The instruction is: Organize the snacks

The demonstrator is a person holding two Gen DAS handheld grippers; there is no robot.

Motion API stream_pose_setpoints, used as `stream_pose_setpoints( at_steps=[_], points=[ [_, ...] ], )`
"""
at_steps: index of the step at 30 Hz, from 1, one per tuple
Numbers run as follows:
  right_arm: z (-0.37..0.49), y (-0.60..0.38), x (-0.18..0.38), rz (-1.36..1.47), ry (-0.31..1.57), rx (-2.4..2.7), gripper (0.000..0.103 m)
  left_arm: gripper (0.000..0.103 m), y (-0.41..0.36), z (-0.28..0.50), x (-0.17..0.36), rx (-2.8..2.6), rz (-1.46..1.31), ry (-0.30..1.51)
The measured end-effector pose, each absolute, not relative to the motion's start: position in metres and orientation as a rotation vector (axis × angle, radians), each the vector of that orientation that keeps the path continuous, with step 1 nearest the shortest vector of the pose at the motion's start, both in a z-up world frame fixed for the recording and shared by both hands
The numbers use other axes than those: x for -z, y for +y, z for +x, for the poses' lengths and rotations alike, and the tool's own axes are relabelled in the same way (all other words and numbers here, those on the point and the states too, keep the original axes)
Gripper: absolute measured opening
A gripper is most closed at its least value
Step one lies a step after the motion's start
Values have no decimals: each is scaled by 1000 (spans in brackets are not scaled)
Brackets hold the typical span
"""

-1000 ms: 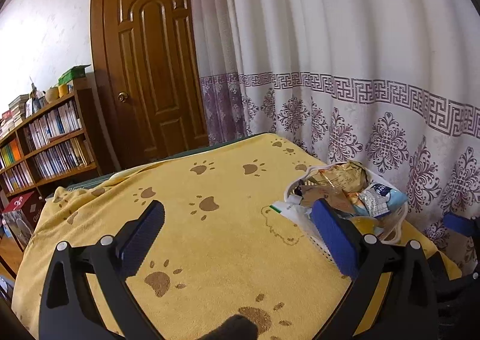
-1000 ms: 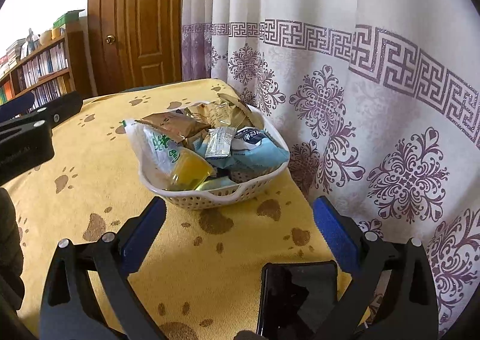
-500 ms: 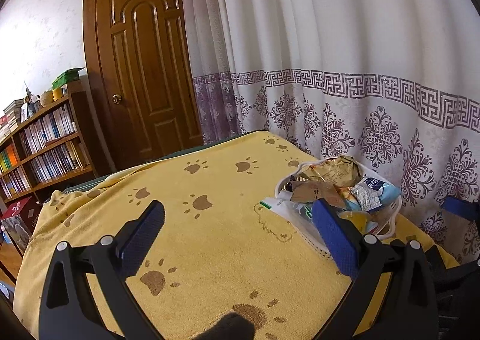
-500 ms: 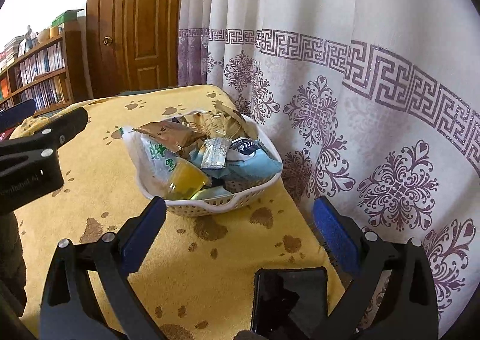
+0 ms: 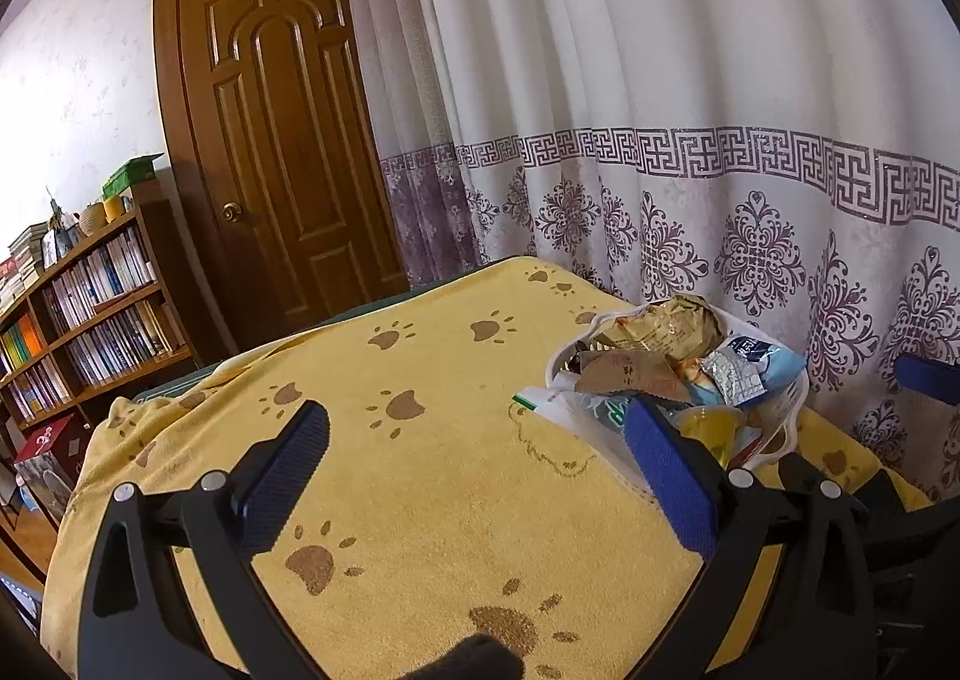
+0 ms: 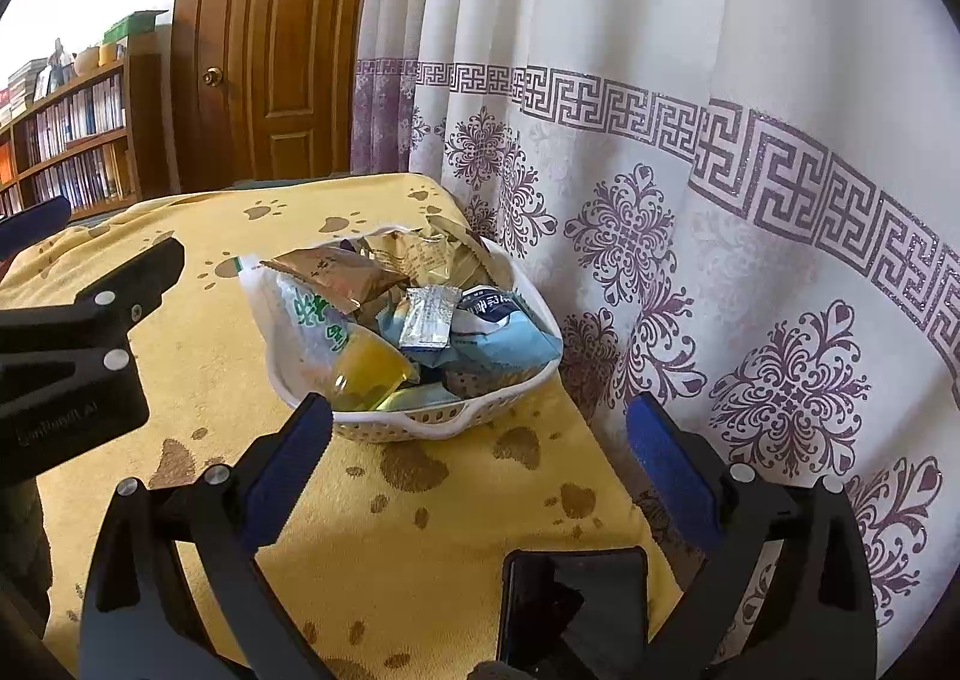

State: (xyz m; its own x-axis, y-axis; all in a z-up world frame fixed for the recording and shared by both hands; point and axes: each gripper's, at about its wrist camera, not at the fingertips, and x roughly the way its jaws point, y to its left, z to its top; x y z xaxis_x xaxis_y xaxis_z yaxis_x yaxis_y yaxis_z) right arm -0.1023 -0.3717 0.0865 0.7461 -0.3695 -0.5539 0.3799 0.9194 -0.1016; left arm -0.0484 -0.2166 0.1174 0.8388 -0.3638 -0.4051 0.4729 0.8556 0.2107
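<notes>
Holding packets, jelly cup point(image 6: 367, 374) | white basket point(image 6: 414, 423) | yellow cloth point(image 6: 198, 332)

Brown panelled door point(image 5: 282, 140), shut, round brass knob point(image 5: 231, 212). Pale patterned wall point(image 5: 72, 98) to its left. Wooden bookshelf point(image 5: 78, 314) against that wall, packed with books; green box point(image 5: 129, 175) and small pots on top. White curtain point(image 5: 690, 80) with purple key-band and floral medallions, daylight glowing through. Bench under yellow paw-print cloth point(image 5: 420, 470).
</notes>
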Motion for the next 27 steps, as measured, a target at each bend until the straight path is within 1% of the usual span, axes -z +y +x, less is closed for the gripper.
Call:
stream_pose_setpoints(
  at_steps=[17, 27],
  points=[
    [-98, -372, -87, 8, 600, 414, 100, 98, -219, -49, -114, 456, 322, 364],
    [-100, -370, -84, 12, 605, 416, 100, 98, -218, -53, -115, 447, 326, 330]
  ],
)
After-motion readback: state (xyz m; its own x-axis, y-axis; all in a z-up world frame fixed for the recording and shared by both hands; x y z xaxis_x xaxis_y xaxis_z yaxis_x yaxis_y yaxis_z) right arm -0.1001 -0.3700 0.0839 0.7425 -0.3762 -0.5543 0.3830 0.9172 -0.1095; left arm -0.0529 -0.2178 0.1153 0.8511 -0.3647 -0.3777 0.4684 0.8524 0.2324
